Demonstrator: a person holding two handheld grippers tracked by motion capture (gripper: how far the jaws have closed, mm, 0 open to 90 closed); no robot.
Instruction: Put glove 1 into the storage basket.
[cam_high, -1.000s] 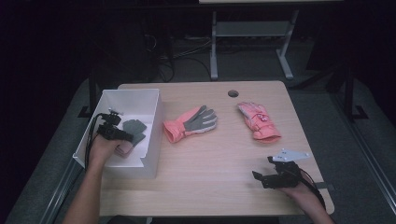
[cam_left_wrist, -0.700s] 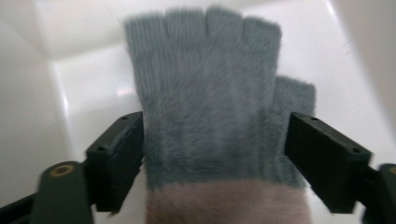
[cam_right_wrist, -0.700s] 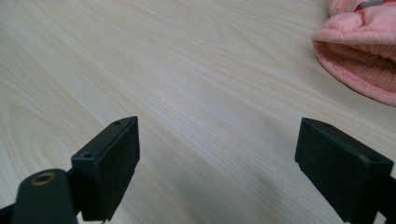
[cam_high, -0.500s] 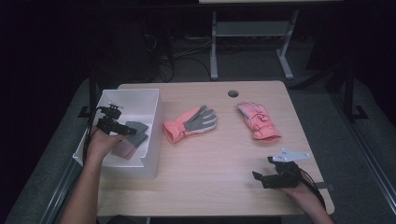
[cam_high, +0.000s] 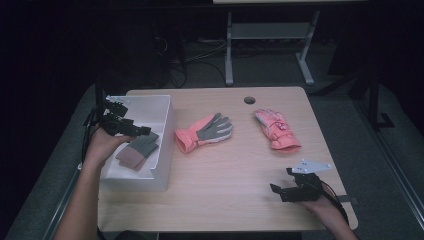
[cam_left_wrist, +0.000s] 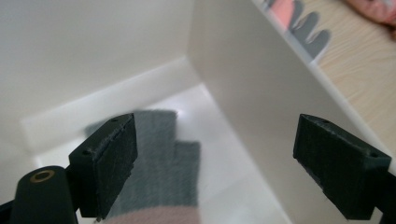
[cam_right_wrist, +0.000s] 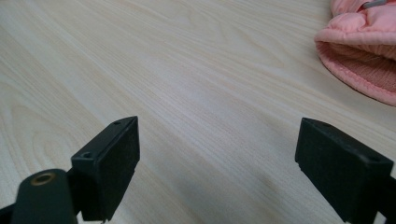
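Lifting out of the white bin (cam_high: 162, 145), the left gripper (cam_high: 131, 131) is rising above the spot where it sat low a second ago, its jaws having just been opening wide with nothing clamped between them. Nearest the person, the right gripper (cam_high: 281, 191) is idling on the table (cam_high: 225, 170), jaws spread and empty. A grey knit glove (cam_high: 139, 150) is lying inside the bin, its long axis running diagonally, fingers pointing away toward the far-right. Farther off, two pink gloves (cam_high: 204, 132) (cam_high: 276, 130) are waiting, so I judge one glove is binned and two are left.
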